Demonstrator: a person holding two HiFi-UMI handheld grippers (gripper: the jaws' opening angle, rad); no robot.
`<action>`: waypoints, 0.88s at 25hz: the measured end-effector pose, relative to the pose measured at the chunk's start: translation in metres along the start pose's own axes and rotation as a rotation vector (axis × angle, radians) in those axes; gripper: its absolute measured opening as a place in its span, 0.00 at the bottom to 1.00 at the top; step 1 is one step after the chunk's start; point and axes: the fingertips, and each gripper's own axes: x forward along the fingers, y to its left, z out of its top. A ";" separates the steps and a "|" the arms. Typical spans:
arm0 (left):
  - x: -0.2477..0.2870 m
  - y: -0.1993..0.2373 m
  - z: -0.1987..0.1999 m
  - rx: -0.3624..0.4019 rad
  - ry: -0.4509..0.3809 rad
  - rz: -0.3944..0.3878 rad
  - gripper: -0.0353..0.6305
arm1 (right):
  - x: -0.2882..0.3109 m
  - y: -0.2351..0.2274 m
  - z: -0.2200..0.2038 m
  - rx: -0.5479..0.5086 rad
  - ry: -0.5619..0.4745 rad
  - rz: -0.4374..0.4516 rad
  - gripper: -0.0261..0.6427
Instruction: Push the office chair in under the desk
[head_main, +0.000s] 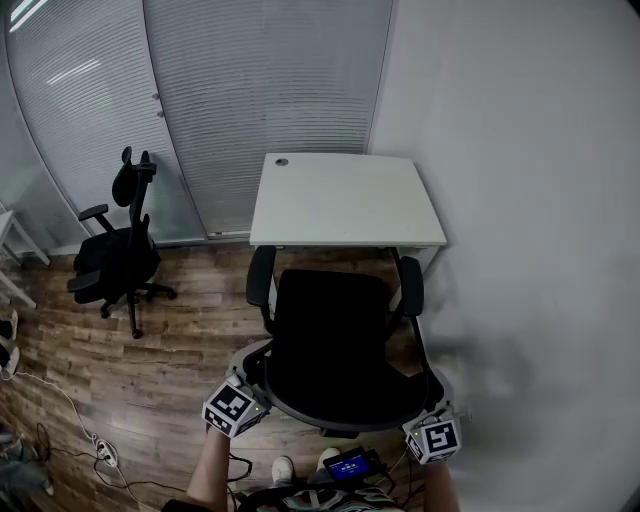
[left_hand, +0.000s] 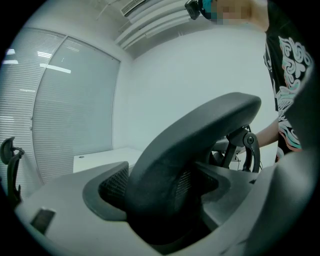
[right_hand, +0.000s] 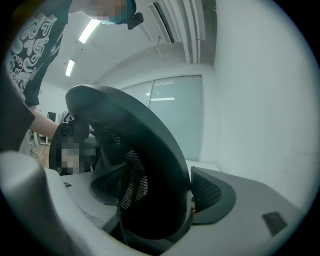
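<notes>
A black office chair (head_main: 335, 345) with a grey-rimmed backrest stands facing the white desk (head_main: 345, 200). Its armrests reach the desk's front edge and its seat is still out in front. My left gripper (head_main: 250, 385) is shut on the backrest's left rim, and the right gripper (head_main: 432, 408) is shut on the right rim. In the left gripper view the curved backrest rim (left_hand: 190, 145) runs between the jaws of the left gripper (left_hand: 165, 210). The right gripper view shows the backrest rim (right_hand: 145, 150) held the same way in the right gripper (right_hand: 160, 202).
A second black office chair (head_main: 115, 255) stands at the left by the glass partition with blinds (head_main: 260, 90). A white wall (head_main: 540, 200) runs along the right of the desk. Cables and a power strip (head_main: 100, 455) lie on the wood floor at the lower left.
</notes>
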 end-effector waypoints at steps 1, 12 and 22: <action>0.000 -0.001 0.000 -0.001 0.001 0.002 0.67 | 0.000 0.000 0.000 0.000 -0.002 0.004 0.59; 0.009 -0.005 0.000 -0.017 0.006 0.028 0.67 | 0.004 -0.014 -0.005 0.001 -0.005 0.033 0.59; 0.016 -0.006 0.004 -0.031 0.007 0.050 0.67 | 0.010 -0.025 -0.002 -0.005 -0.005 0.062 0.59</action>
